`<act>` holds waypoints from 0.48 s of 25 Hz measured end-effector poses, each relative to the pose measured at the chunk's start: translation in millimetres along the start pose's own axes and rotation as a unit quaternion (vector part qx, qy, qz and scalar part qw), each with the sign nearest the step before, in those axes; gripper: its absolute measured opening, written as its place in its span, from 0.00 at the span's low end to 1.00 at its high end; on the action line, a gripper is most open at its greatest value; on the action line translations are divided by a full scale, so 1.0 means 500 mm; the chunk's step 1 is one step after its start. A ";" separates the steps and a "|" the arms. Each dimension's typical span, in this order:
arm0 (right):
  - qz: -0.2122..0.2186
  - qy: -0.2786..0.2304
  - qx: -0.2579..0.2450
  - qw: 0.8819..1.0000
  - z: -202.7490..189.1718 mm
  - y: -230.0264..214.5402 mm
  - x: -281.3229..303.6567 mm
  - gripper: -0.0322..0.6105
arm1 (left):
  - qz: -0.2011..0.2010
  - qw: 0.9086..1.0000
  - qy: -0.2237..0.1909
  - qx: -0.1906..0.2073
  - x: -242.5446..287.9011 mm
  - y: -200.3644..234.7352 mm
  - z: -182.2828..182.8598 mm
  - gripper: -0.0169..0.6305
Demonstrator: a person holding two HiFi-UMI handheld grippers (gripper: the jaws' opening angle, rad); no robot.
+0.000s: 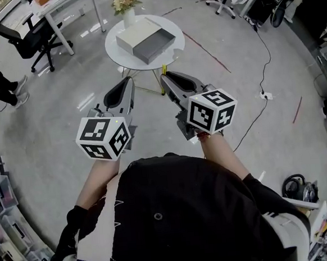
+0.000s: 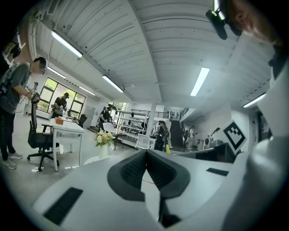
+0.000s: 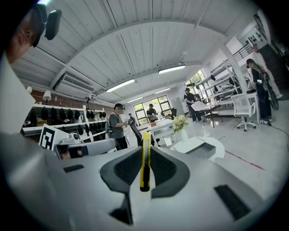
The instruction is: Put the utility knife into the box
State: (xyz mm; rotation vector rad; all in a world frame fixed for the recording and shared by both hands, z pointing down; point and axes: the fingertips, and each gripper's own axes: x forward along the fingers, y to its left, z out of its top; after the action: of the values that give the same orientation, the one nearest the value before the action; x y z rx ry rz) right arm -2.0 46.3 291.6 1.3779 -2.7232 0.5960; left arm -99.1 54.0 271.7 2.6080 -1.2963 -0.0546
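1. starting at your left, your left gripper (image 1: 128, 80) reaches out level over the glossy grey floor (image 1: 67, 123). its dark ribbed pads (image 2: 131, 169) are pressed together with nothing between them.
2. the shell of that gripper is smooth white plastic. the cube (image 1: 104, 137) at its rear, near your hand, carries black-and-white square markers.
3. ahead of both tools, slightly left of the middle, stands a round white table (image 1: 114, 49) on thin legs.
4. the box (image 1: 145, 39) lies flat on that table. it is a low white rectangular block with a shallow grey open tray along its near right side. a white vase of pale flowers (image 1: 126, 1) stands at the table's far edge.
5. your right gripper (image 1: 165, 76) is clamped narrow on the utility knife (image 3: 144, 164), dark ribbed pads on both flat faces.
6. the knife is a slim yellow bar with a dark strip down its middle, held on edge. its long axis runs along the jaws, and its front end juts past the tips toward the table. i cannot tell which end is the blade end.
7. in the head view only that yellow tip (image 1: 164, 70) shows, near the table's edge and well apart from the box.
8. this tool's cube (image 1: 211, 112) bears the same kind of square markers.
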 end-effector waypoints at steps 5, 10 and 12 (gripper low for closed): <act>0.000 0.024 0.007 1.000 -0.032 -0.011 0.012 0.14 | -0.006 1.000 0.011 -0.027 0.014 0.002 -0.033 0.04; 0.007 0.030 0.006 1.000 -0.035 -0.024 0.060 0.14 | -0.004 0.999 0.018 -0.045 0.033 0.036 -0.054 0.04; 0.014 0.034 0.005 0.999 -0.038 -0.026 0.076 0.14 | 0.004 0.998 0.019 -0.052 0.039 0.051 -0.057 0.04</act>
State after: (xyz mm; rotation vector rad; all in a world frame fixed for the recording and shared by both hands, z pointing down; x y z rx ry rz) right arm -17.5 16.5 321.0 1.2986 -2.6932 0.6479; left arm -103.1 29.2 306.4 2.5043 -1.2560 -0.0699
